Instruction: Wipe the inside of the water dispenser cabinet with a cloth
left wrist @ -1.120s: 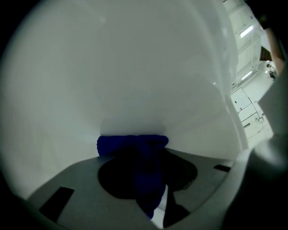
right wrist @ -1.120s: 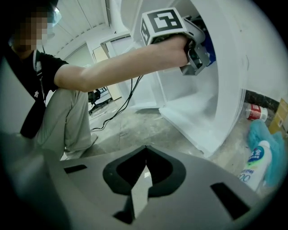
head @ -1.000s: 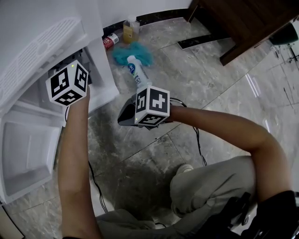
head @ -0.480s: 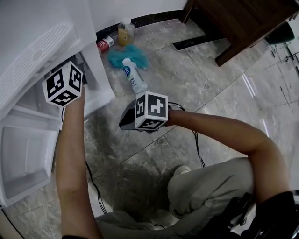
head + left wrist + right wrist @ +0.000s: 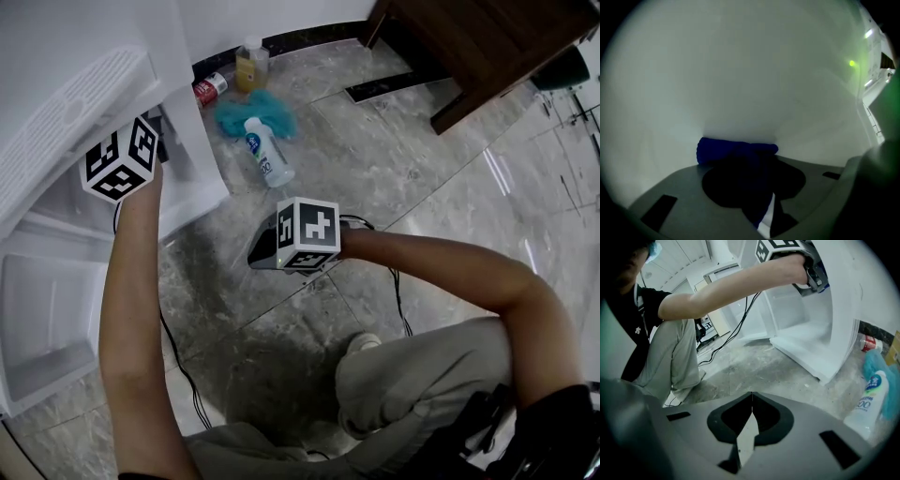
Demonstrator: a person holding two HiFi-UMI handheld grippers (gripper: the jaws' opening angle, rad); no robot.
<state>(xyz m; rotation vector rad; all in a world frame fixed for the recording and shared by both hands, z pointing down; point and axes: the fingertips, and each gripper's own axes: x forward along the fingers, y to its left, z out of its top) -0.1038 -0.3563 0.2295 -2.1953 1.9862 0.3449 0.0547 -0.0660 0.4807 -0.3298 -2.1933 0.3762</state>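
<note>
My left gripper reaches into the white water dispenser cabinet; its marker cube shows at the opening. In the left gripper view its jaws are shut on a dark blue cloth, bunched against the white inner wall. My right gripper hangs over the marble floor, pointing down. Its jaws meet with nothing between them. The right gripper view shows the left gripper inside the cabinet with a bit of blue cloth at its tip.
The cabinet door lies open at the lower left. On the floor beside the cabinet are a white spray bottle, a teal cloth, a red can and a yellow bottle. Dark wooden furniture stands at the back right. Cables trail past the person's legs.
My right gripper has drawn back from the spray bottle toward the person and sunk a little. The left gripper stays in the cabinet with the cloth.
</note>
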